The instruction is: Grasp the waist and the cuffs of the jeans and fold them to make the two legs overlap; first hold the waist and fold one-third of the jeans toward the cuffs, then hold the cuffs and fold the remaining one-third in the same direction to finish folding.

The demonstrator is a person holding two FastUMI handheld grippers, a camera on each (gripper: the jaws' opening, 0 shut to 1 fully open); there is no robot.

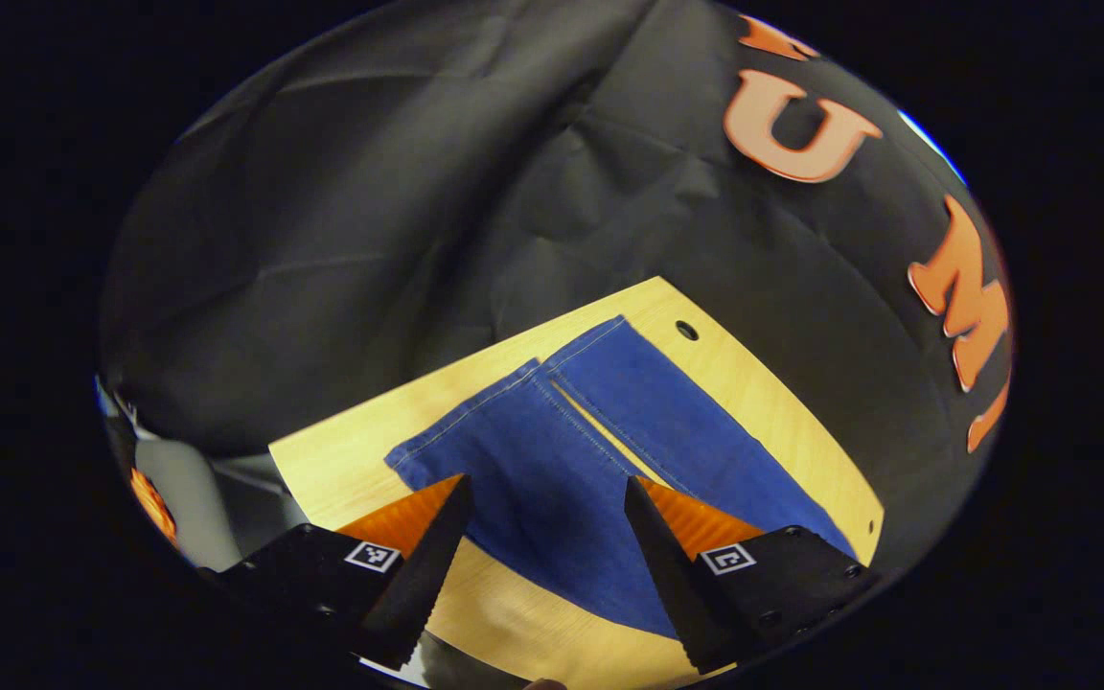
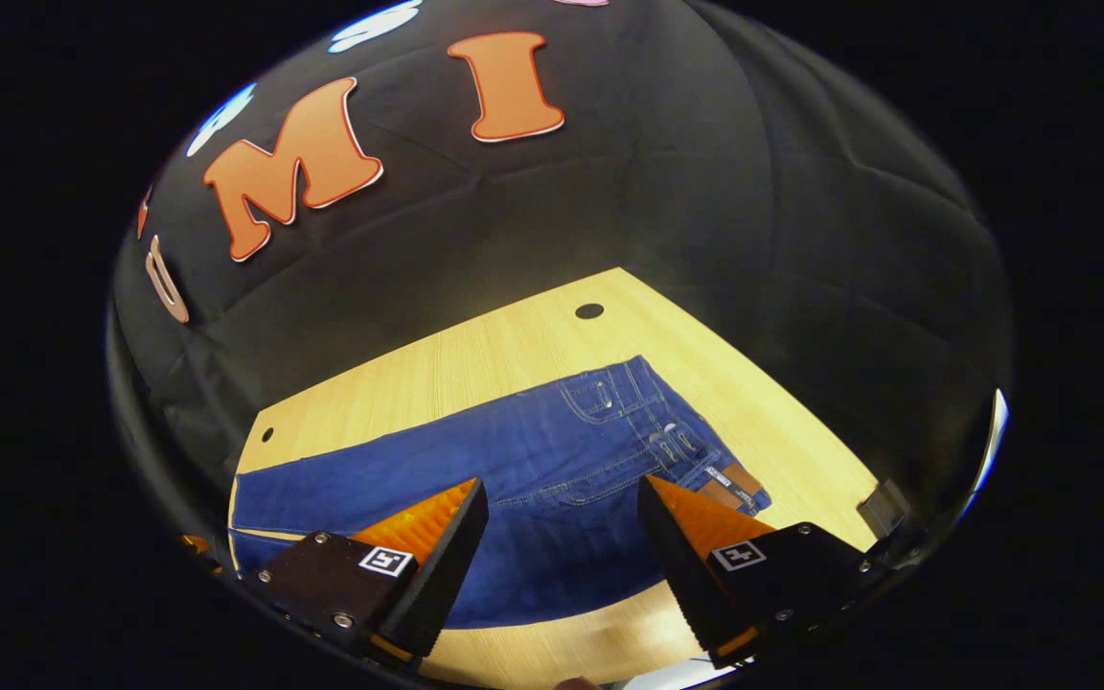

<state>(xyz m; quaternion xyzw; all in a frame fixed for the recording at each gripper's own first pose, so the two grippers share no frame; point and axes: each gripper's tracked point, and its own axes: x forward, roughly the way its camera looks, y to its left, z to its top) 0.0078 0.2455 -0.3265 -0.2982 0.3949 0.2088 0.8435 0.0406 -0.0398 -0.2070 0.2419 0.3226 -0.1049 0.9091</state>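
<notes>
Blue jeans (image 1: 552, 460) lie flat on a light wooden table (image 1: 782, 402). In the left gripper view the two legs run side by side, with the cuffs (image 1: 514, 383) at the far end. My left gripper (image 1: 545, 491) hovers open above the nearer leg, nothing between its fingers. In the right gripper view the jeans (image 2: 475, 460) stretch from the left edge to the waist (image 2: 677, 431) at the right, where belt loops and a label show. My right gripper (image 2: 562, 494) is open above the seat area, holding nothing.
The tabletop (image 2: 514, 355) has small round holes (image 2: 589, 310) near its far edge. Black cloth wall stands close behind the table on all far sides. A grey patch of floor (image 1: 188, 498) shows past the table's left edge.
</notes>
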